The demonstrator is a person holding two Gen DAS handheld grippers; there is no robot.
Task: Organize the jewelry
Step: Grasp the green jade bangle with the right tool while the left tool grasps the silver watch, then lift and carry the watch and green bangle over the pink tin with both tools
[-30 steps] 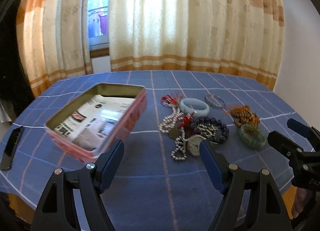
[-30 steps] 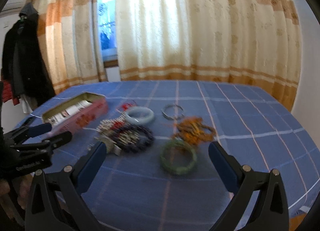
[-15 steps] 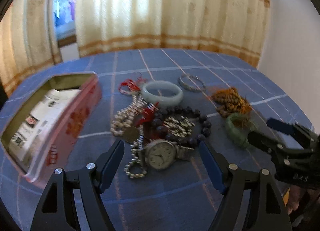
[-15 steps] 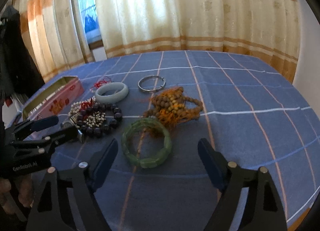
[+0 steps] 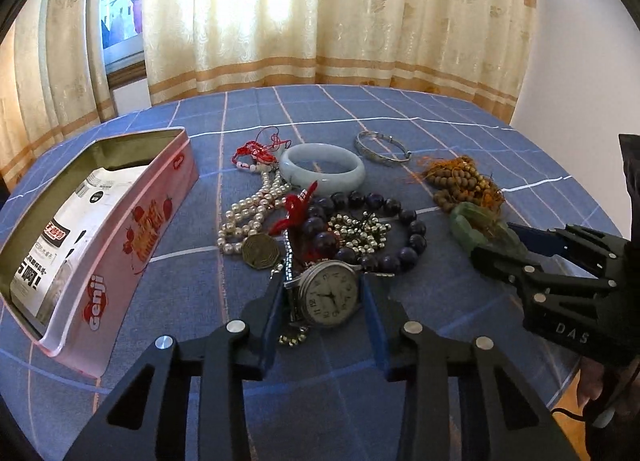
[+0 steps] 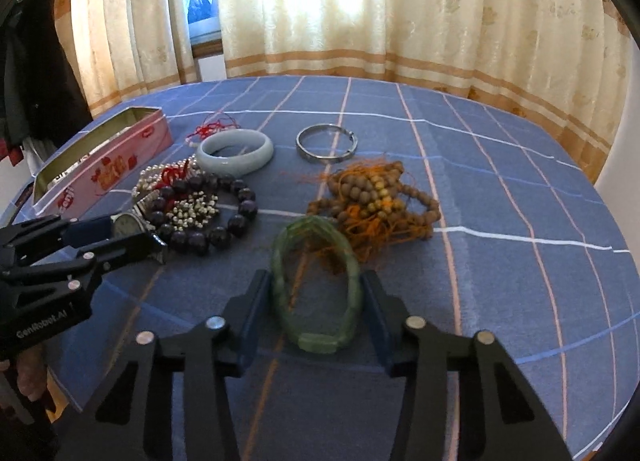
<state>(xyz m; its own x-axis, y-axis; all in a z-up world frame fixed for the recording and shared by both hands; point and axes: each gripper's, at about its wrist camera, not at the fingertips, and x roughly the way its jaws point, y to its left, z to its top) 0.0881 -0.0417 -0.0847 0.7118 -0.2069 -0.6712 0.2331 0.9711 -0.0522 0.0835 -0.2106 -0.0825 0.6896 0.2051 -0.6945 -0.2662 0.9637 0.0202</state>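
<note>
A pile of jewelry lies on the blue checked tablecloth. My left gripper (image 5: 324, 289) straddles a silver wristwatch (image 5: 330, 293), its pads touching or nearly touching the case sides. My right gripper (image 6: 316, 289) straddles a green stone bracelet (image 6: 316, 281), pads close to its sides. Neither item is lifted. A pale jade bangle (image 5: 322, 167), pearl strand (image 5: 250, 209), dark purple bead bracelet (image 5: 384, 229), silver bangle (image 5: 382, 145) and brown bead bundle (image 5: 464, 183) lie around. An open pink tin (image 5: 100, 229) with printed packets stands at left.
The tin also shows in the right wrist view (image 6: 104, 165). Curtains and a window stand behind the table. A white wall is at right. The table edge runs close under both grippers. A dark coat (image 6: 28, 73) hangs at far left.
Both grippers moved forward and down onto the pile and narrowed: the left around the watch, the right around the green bracelet.
</note>
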